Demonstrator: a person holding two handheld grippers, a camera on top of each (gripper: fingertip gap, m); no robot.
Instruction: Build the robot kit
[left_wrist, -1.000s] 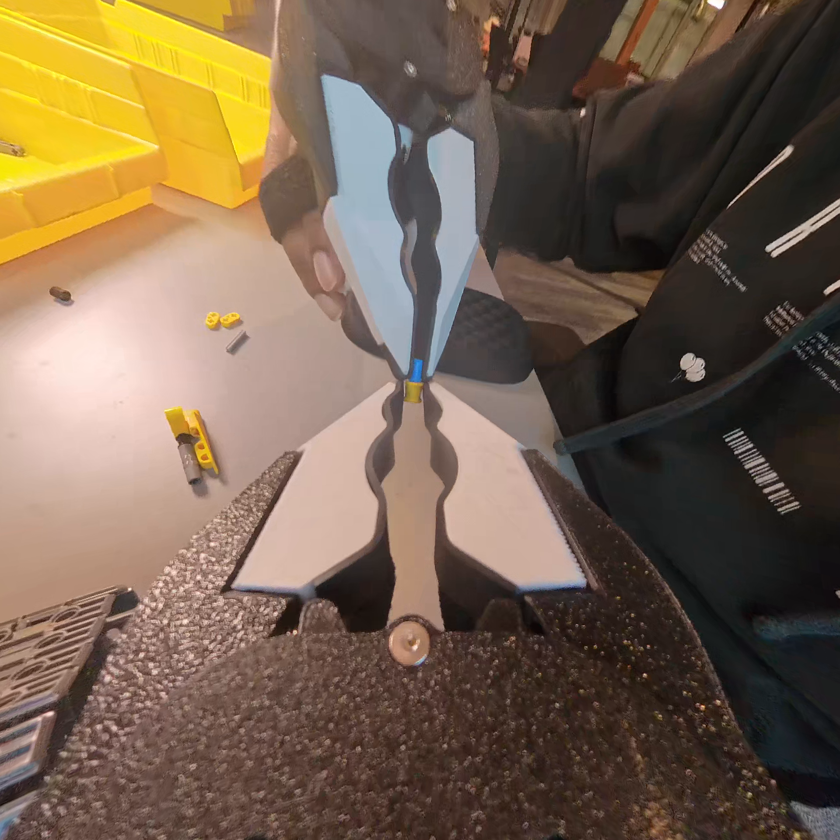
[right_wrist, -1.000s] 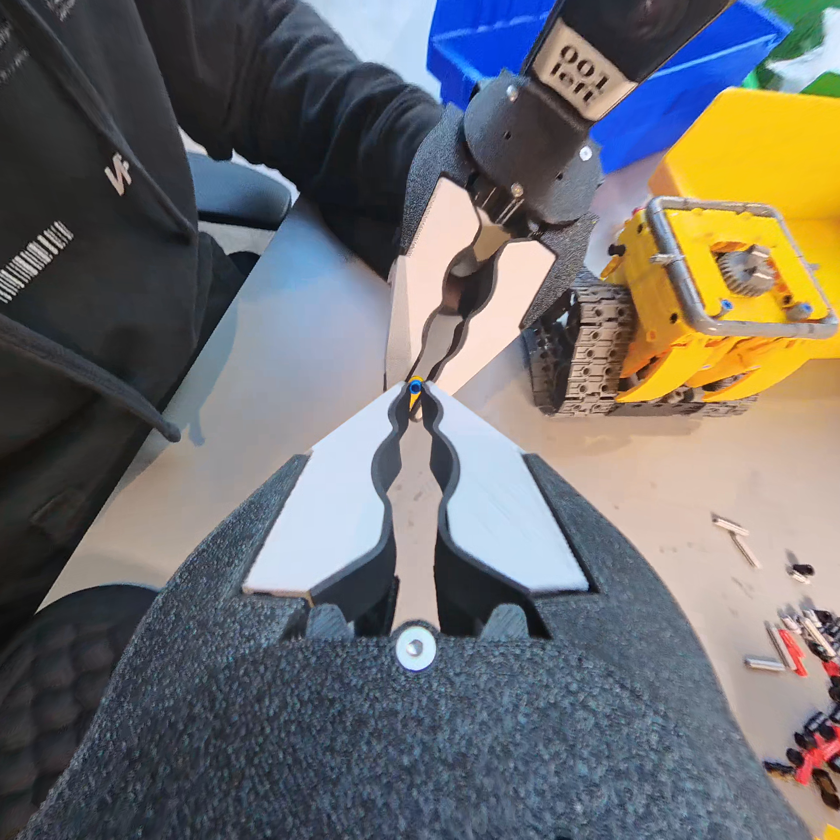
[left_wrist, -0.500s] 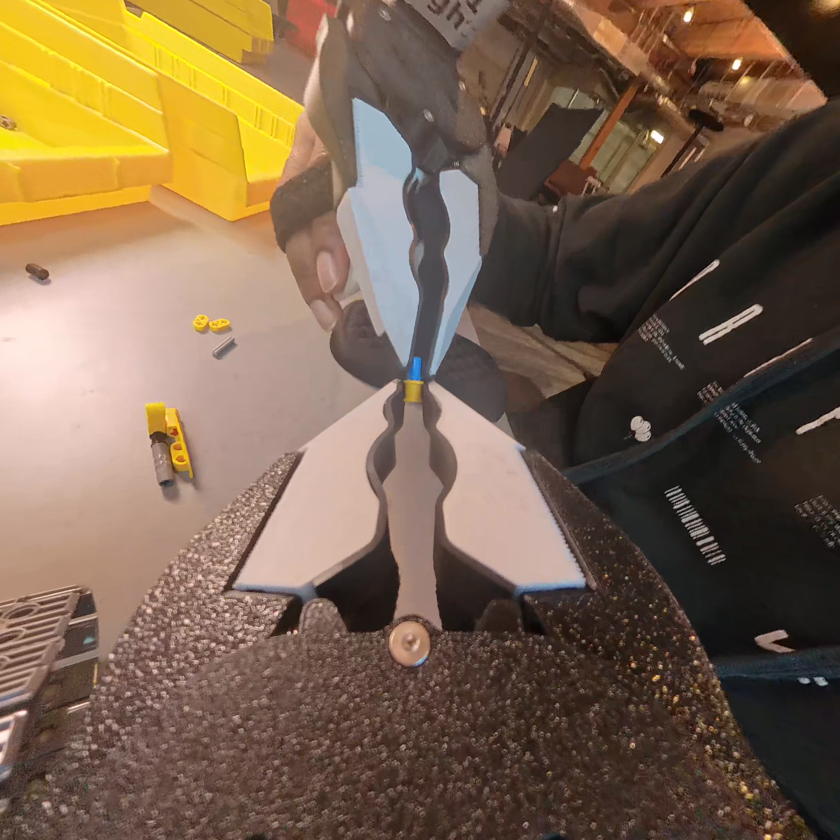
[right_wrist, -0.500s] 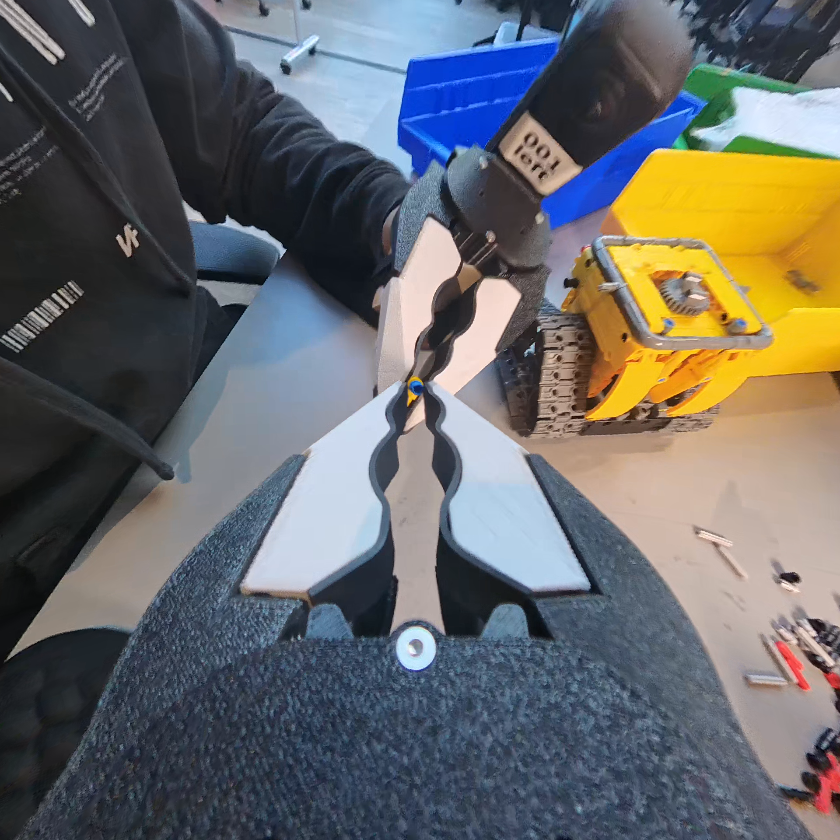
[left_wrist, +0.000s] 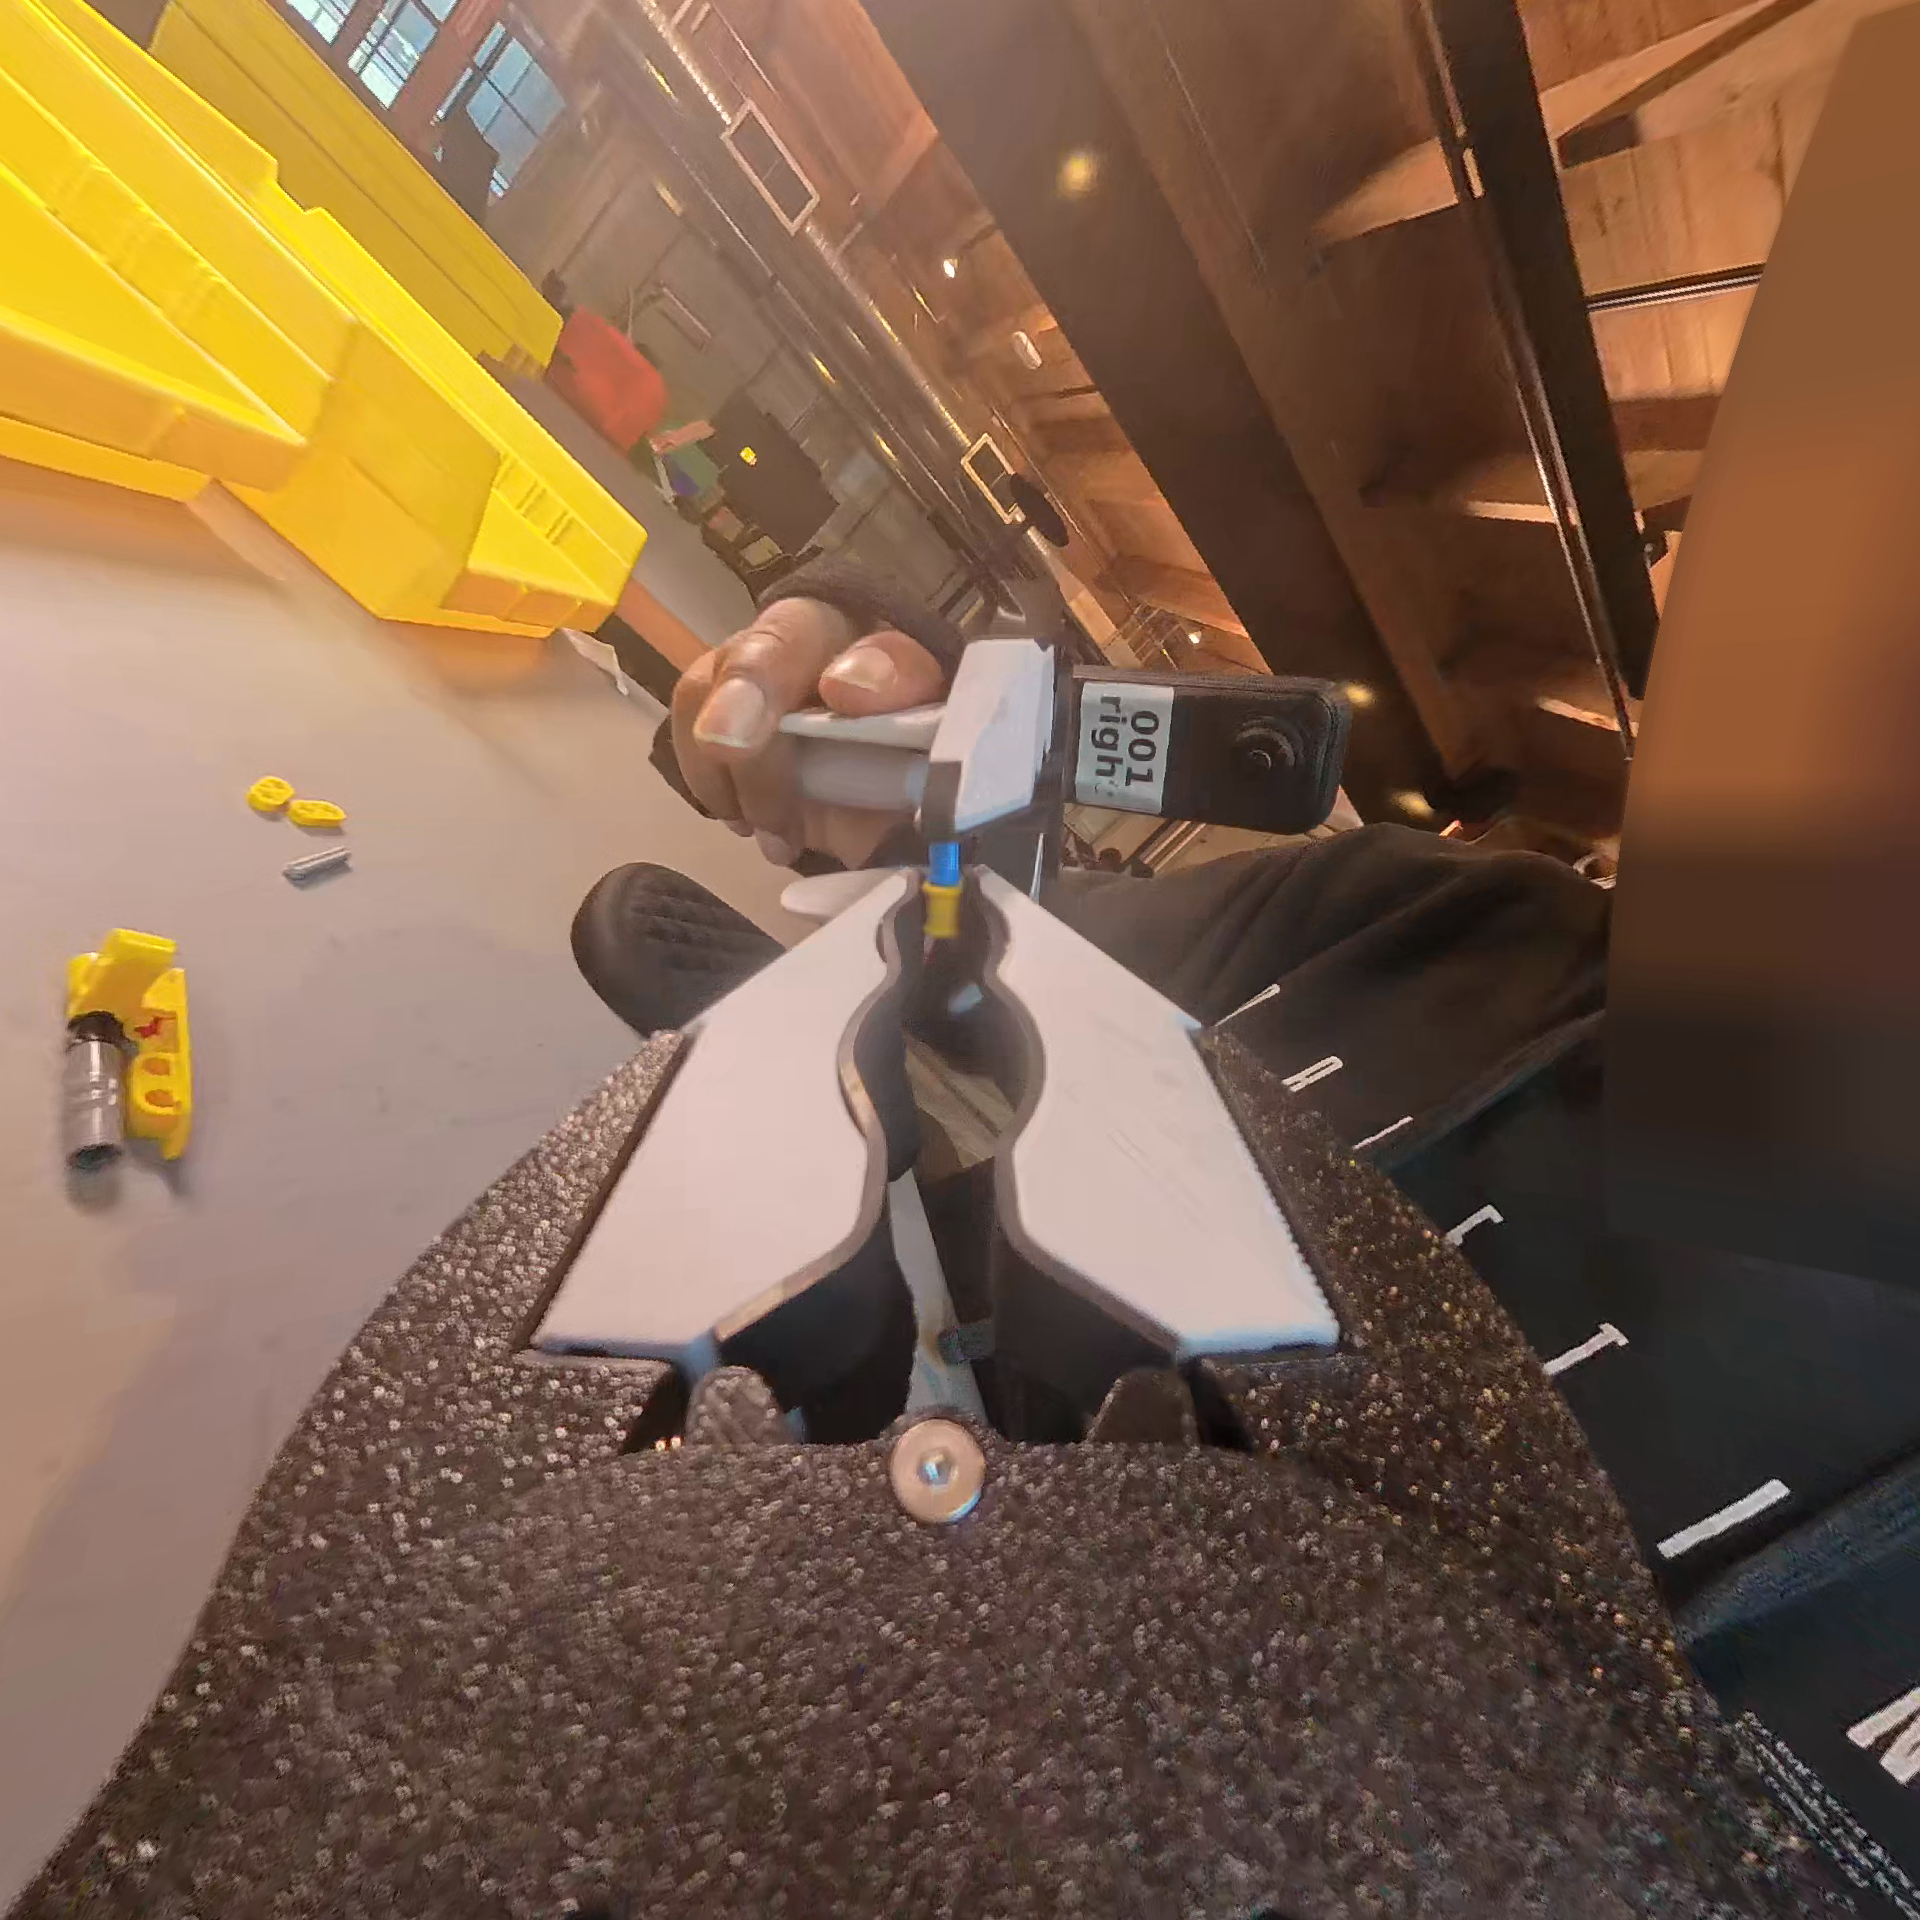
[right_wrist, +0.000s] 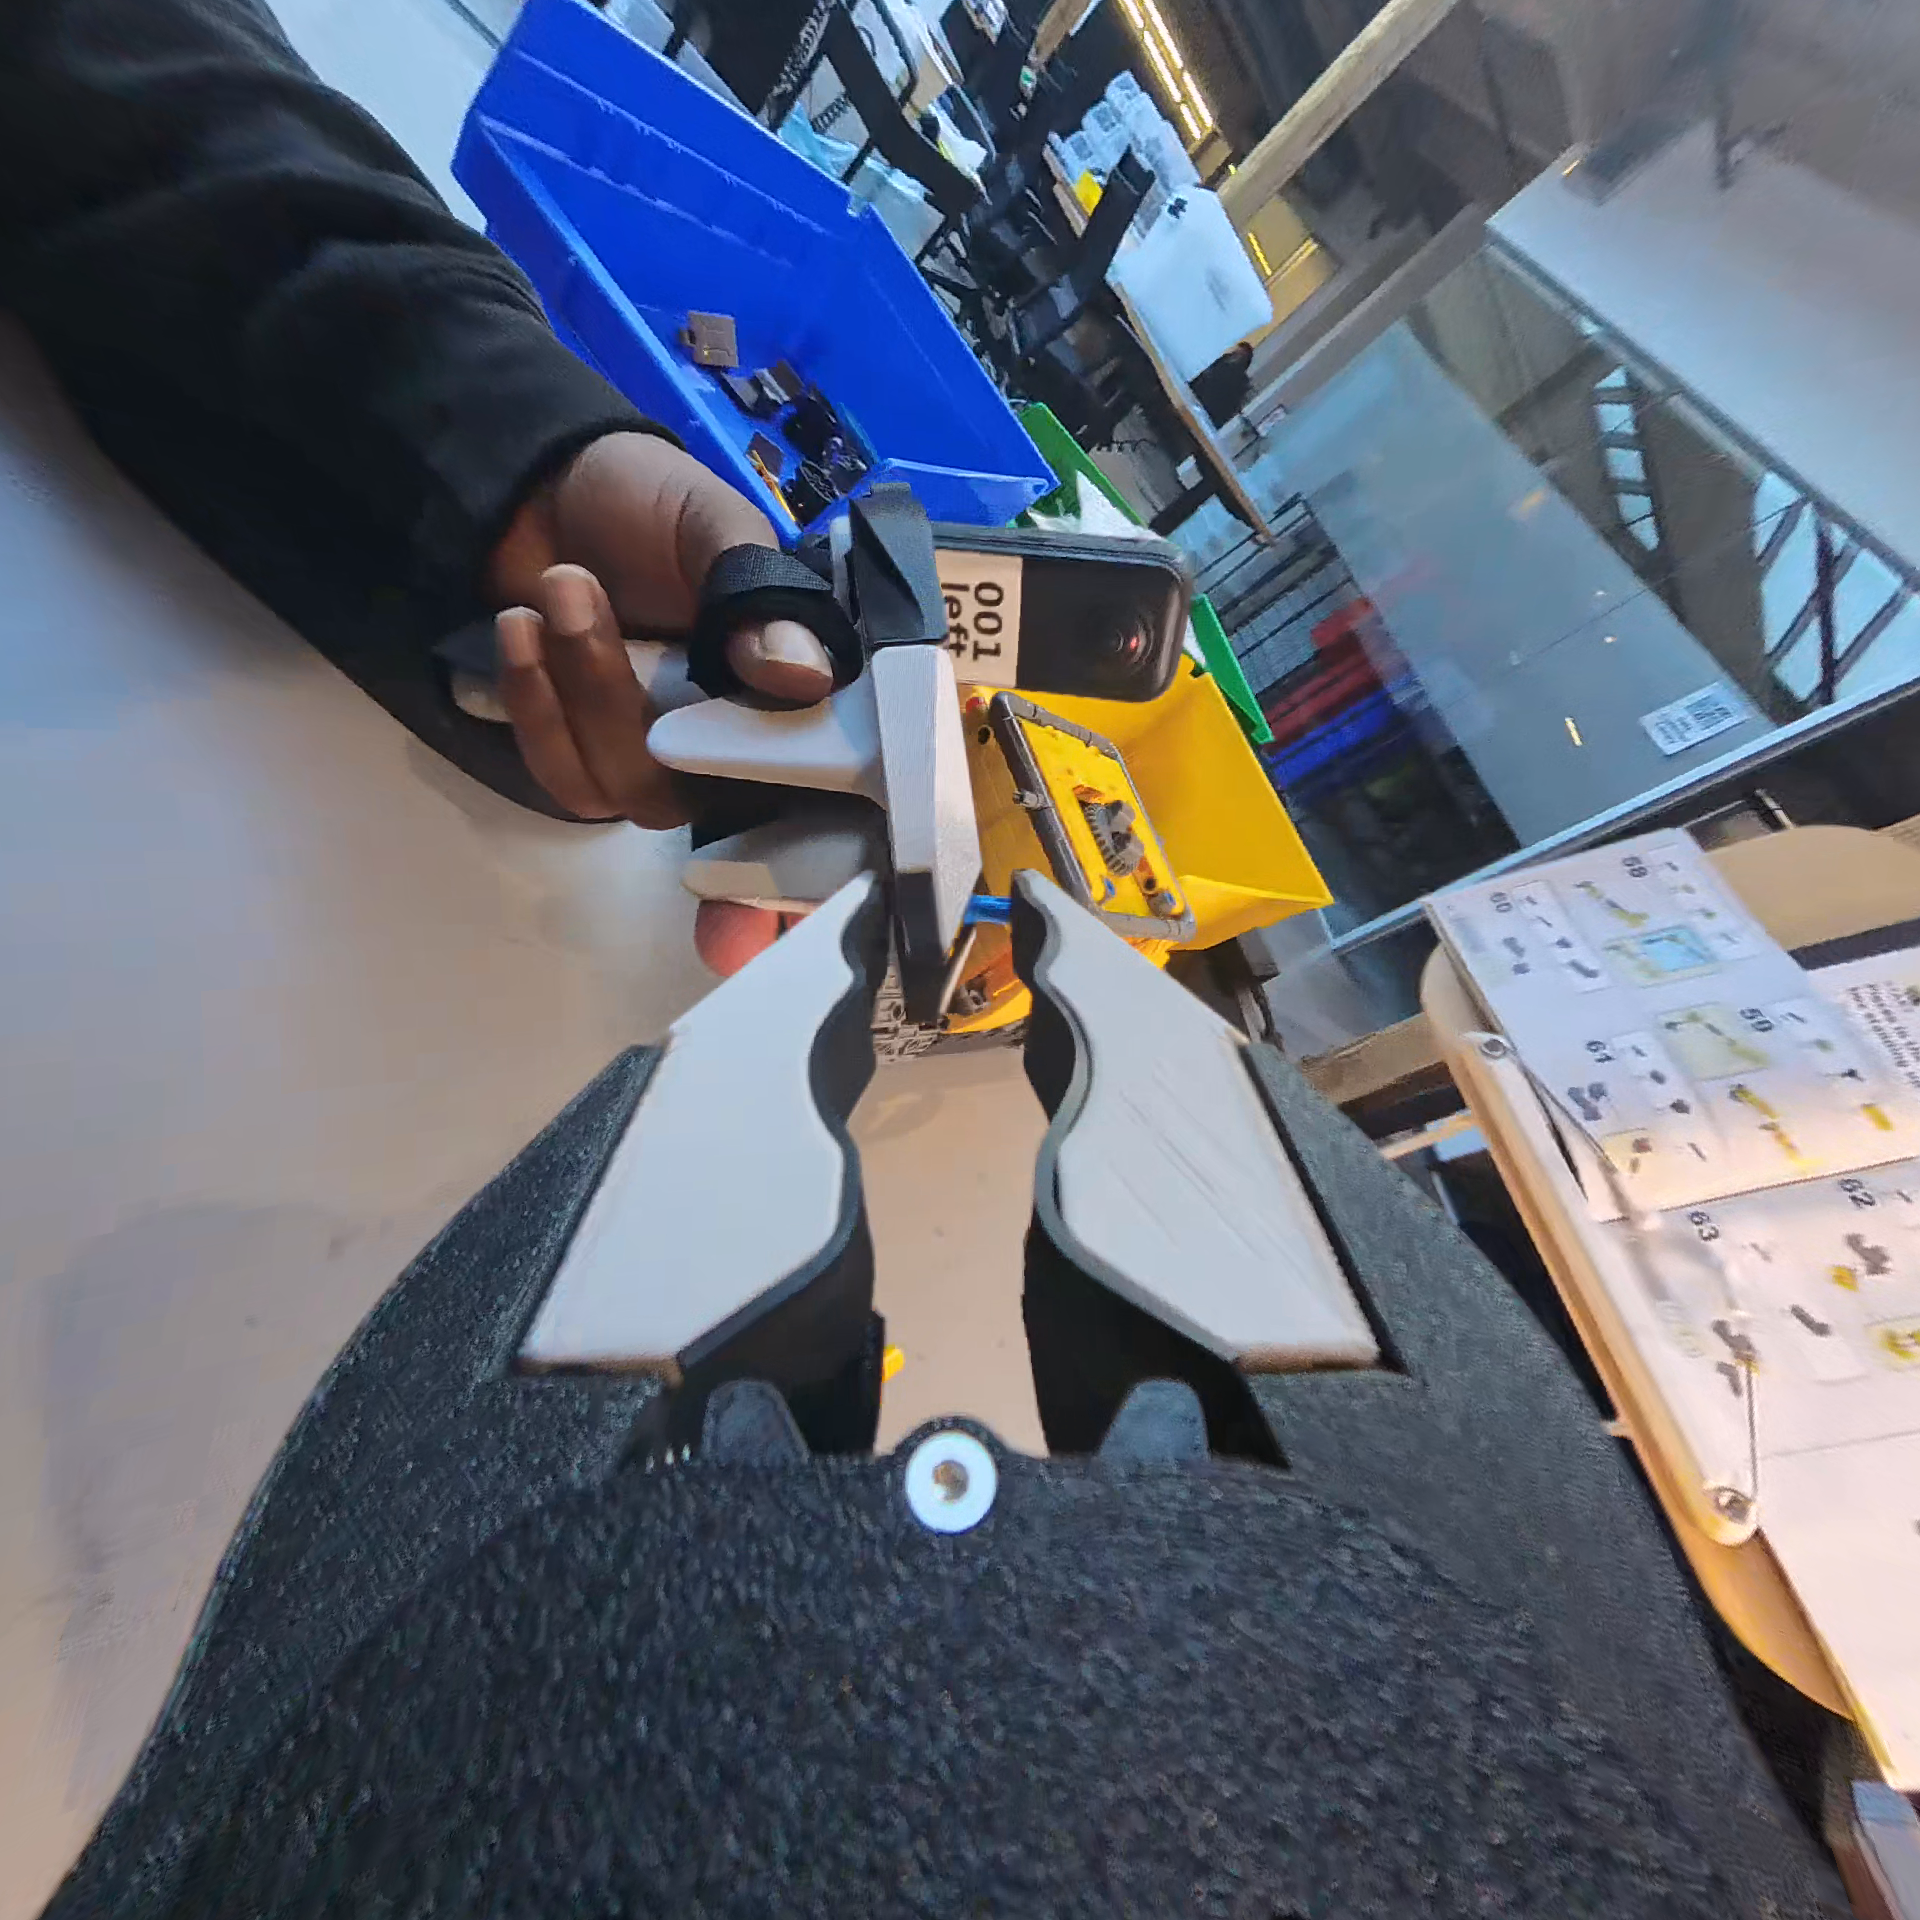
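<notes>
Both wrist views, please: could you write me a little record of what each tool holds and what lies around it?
Left gripper: fingers shut on a small yellow-and-blue piece
Right gripper: fingers open, either side of the other tool's tip
Left view, on table: yellow-and-grey part, two small yellow links, grey pin
Right view, beyond: yellow tracked model, blue bin, open instruction booklet

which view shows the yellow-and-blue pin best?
Left wrist view: the yellow-and-blue pin sits unobstructed, pinched at the left gripper tips. Right wrist view shows only a blue sliver behind the left gripper's edge.
</notes>
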